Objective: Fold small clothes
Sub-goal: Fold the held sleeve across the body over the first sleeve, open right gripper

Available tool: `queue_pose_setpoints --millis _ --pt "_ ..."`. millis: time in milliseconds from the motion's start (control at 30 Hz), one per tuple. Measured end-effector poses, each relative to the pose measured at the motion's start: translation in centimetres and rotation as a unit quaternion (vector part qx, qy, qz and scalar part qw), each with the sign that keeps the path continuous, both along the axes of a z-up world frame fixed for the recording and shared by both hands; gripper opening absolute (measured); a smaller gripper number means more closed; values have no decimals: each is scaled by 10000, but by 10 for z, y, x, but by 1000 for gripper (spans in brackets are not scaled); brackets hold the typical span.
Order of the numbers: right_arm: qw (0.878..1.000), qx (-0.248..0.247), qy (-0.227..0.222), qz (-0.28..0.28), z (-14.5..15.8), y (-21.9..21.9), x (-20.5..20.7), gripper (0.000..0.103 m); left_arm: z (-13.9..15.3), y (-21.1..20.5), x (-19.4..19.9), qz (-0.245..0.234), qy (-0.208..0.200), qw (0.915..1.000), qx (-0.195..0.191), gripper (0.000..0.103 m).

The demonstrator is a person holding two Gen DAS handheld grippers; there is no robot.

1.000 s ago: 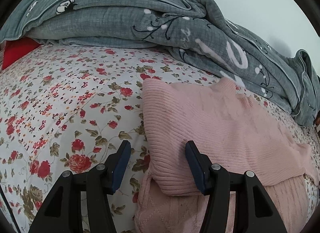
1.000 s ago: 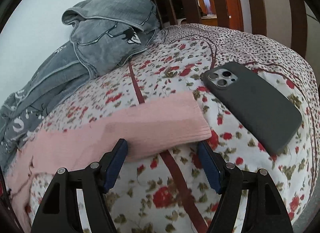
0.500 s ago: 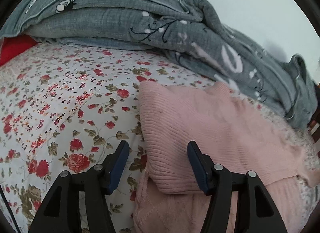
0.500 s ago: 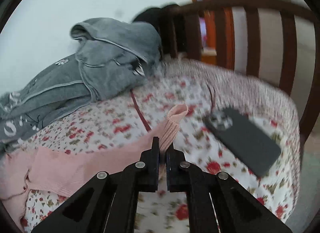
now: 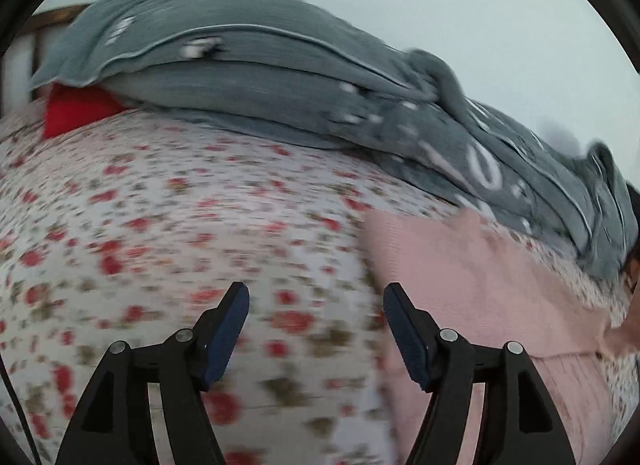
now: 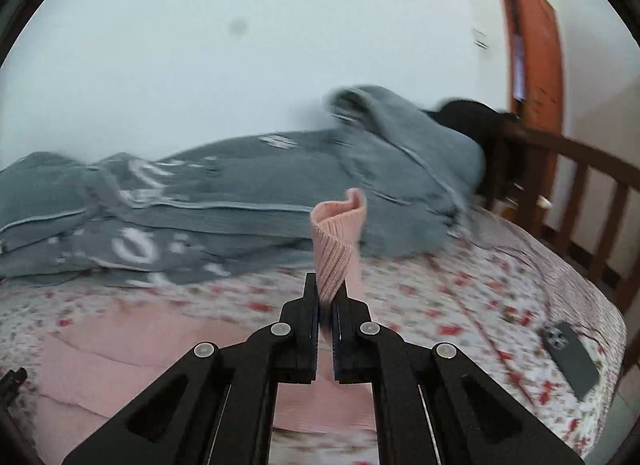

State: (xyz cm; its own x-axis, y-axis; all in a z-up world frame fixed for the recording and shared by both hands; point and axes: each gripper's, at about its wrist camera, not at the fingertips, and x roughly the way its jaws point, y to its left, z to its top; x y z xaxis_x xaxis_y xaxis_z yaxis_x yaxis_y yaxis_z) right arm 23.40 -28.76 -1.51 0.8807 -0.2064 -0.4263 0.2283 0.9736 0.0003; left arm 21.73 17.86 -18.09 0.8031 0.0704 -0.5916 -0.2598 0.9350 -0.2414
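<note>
Floral bedding (image 5: 168,233) covers the bed, with a rumpled grey blanket (image 6: 224,201) heaped along the pale wall, a red cushion (image 5: 76,113) poking out under its far end, and a dark phone (image 6: 570,357) lying near the wooden rail (image 6: 592,189). Pink sweater (image 5: 472,277) lies spread flat on the bedding just below the blanket, and the right gripper (image 6: 327,297) is pinched tight on its ribbed sleeve cuff (image 6: 338,241), holding it upright above the garment. Off to the sweater's side, the left gripper (image 5: 316,305) hovers over bare bedding with its 2 fingers spread wide, gripping nothing.
</note>
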Motion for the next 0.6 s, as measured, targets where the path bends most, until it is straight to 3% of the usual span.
queue_pose_setpoints --millis 133,267,367,467,600 --pt "9978 42 45 664 3 87 16 5 -9 41 -14 403 -94 9982 -443 70" --pt "9897 167 263 1396 -15 172 40 5 -5 53 -17 456 -12 9986 -285 70" --pt "9812 297 559 1825 -40 227 55 5 -5 57 -23 494 -104 9986 -146 70" --pt "9685 412 955 2264 -71 272 63 5 -12 63 -19 525 38 9981 -305 70" --pt "9564 298 1405 2543 -114 311 70 6 -5 54 -16 487 43 9987 -133 70"
